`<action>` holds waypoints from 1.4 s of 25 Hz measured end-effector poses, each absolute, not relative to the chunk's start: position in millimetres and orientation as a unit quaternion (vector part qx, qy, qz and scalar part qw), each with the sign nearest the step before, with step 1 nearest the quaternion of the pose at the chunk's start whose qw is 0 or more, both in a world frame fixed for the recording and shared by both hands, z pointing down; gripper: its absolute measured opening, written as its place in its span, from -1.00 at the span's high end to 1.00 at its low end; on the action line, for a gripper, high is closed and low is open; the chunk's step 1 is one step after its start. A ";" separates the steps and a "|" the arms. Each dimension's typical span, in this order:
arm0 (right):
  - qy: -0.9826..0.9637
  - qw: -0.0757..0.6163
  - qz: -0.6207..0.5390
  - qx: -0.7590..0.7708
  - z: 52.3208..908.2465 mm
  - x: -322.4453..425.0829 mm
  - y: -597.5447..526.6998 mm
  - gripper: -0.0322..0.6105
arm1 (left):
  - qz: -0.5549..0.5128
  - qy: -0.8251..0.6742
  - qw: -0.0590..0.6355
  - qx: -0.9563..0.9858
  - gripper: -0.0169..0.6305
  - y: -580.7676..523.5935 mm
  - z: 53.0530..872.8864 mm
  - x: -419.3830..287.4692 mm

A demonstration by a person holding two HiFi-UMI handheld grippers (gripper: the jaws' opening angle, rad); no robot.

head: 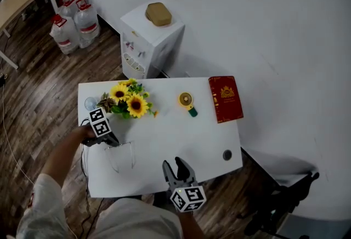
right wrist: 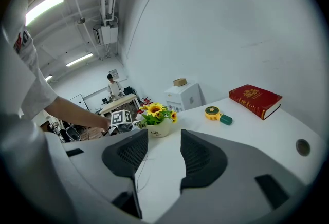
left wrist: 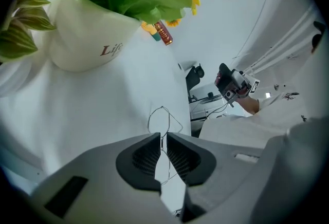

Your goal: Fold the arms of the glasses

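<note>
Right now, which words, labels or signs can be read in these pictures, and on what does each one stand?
"Lif": brown script on the white flower pot, its end out of sight.
Red book: a gold emblem with print under it, too small to read.

White table point(head: 164, 136): glasses point(head: 122, 157), book point(head: 225, 98), flowerpot point(left wrist: 87, 38)

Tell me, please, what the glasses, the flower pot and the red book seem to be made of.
The glasses look like thin bare metal wire: fine grey lines around clear lenses. The flower pot is probably glazed white ceramic: smooth, softly shiny, with printed lettering. The red book seems hardbound in cloth or leatherette, matte, with a gold emblem.
</note>
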State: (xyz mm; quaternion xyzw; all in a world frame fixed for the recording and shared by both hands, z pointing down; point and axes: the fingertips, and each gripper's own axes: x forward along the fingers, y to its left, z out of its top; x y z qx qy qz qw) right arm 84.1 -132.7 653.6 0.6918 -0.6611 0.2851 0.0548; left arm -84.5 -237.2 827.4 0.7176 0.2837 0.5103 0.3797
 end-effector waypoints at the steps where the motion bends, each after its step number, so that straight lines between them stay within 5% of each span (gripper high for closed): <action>1: -0.661 0.054 0.285 0.692 654.4 85.2 -131.3 0.33 | 0.517 0.286 0.379 0.712 0.83 -236.2 828.4 -85.7; 15: -0.672 0.039 0.292 0.679 659.0 104.8 -140.0 0.36 | 0.505 0.265 0.409 0.712 0.91 -232.6 823.6 -77.8; 35: -0.806 0.032 0.354 0.474 651.6 67.0 -167.1 0.48 | 0.236 0.075 0.543 0.803 0.92 -215.4 721.4 -80.0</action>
